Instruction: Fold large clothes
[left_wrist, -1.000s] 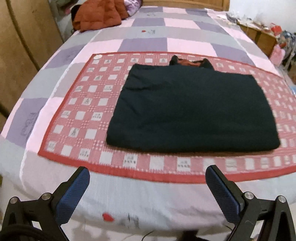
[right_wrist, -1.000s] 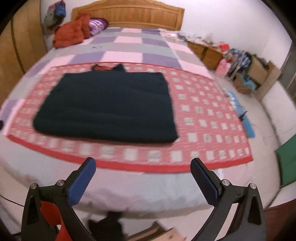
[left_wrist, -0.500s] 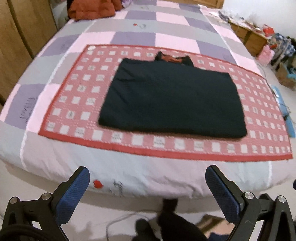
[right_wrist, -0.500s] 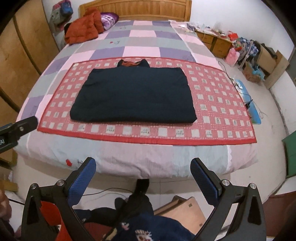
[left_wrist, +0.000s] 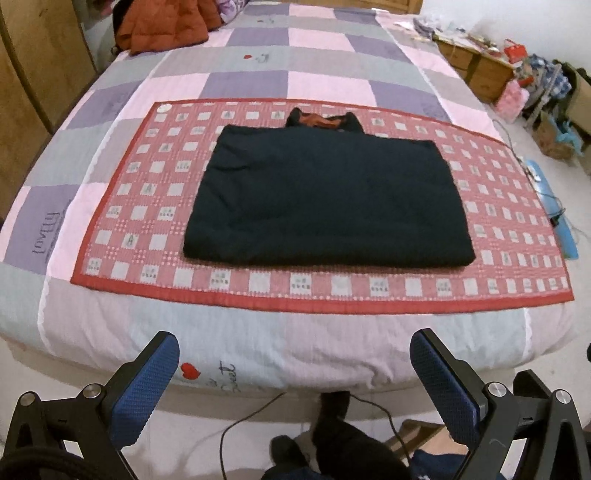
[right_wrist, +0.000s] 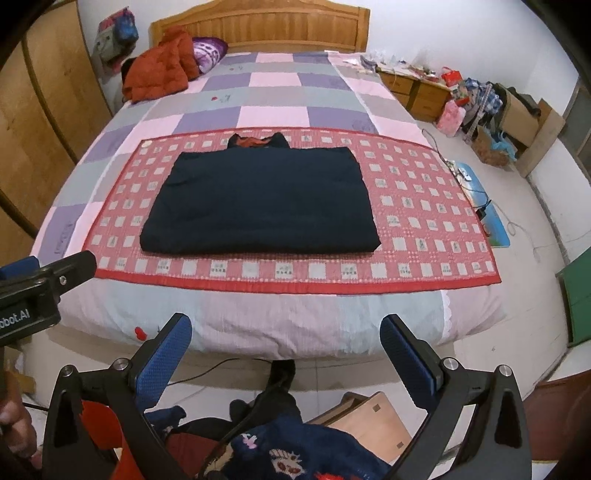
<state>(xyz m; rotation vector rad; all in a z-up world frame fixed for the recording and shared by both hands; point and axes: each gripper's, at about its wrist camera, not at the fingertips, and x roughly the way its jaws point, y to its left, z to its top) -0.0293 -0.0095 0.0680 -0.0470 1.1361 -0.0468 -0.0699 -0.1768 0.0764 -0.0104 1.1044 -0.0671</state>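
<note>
Bedroom: your bed (right_wrist: 295, 96) has a wooden headboard (right_wrist: 258, 27) against the far wall, a wardrobe (right_wrist: 40, 122) on the left, and low wooden cabinets (right_wrist: 410, 90) with clutter on the right. The quilt on the bed is checked pink, purple and grey. Across its near half lies a red-and-white patterned mat (left_wrist: 122, 206). The dark folded garment (left_wrist: 328, 203) sits flat at the middle of that mat, a neat rectangle, with a collar showing rust-red lining (left_wrist: 317, 120) poking out at its far edge. An orange-red padded jacket (right_wrist: 159, 70) is heaped near the pillows, well apart from the mat.

Your left claw (left_wrist: 293, 391) hangs off the foot of the bed, blue pads (left_wrist: 144, 391) wide apart, holding nothing. Your right claw (right_wrist: 286, 365) is likewise spread and empty, above the floor, clear of the garment. The left claw's body shows at the left edge of the right wrist view.
</note>
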